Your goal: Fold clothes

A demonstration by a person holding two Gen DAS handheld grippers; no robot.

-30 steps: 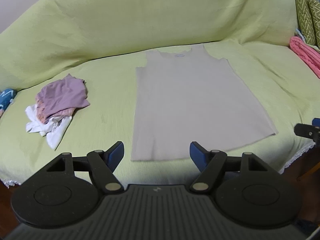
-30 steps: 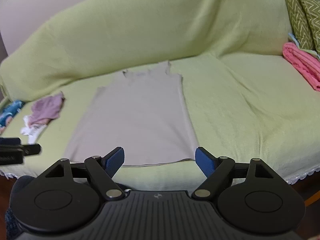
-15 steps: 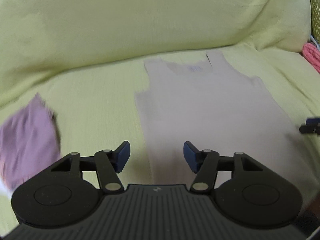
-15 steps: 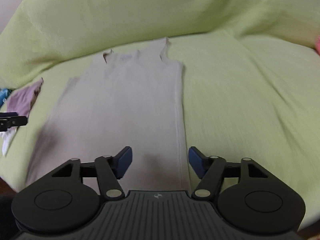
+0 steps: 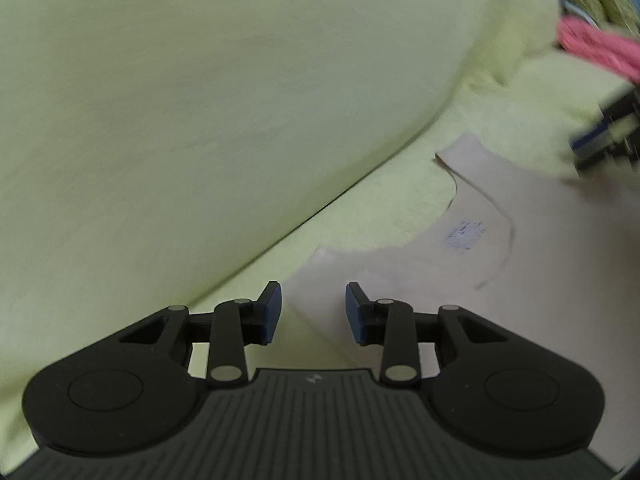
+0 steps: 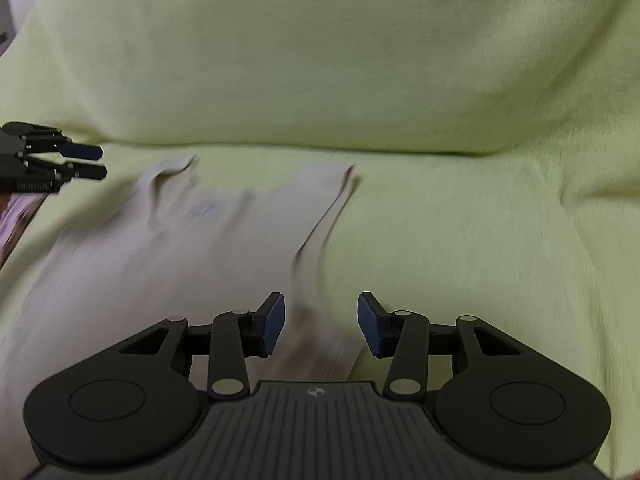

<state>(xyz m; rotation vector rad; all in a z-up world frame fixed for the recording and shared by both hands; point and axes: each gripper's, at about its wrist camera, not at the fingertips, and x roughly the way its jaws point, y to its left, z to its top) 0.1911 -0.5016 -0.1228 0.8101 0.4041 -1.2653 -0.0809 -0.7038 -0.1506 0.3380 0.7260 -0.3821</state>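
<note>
Beige sleeveless knit top [image 6: 168, 264] lies flat on the seat of the sofa draped in a yellow-green cover [image 6: 460, 248], neckline toward the backrest, straps just short of the seat's rear edge.

Left tool [image 5: 313, 312]: jaws apart, just been closing, nothing clamped; poised over the top's left shoulder strap edge.

Right tool [image 6: 321, 324]: jaws apart, also just been closing, nothing pinched; top's right side edge lies beneath the gap.

Pink folded cloth [image 5: 600, 46] at the sofa's right end.
</note>
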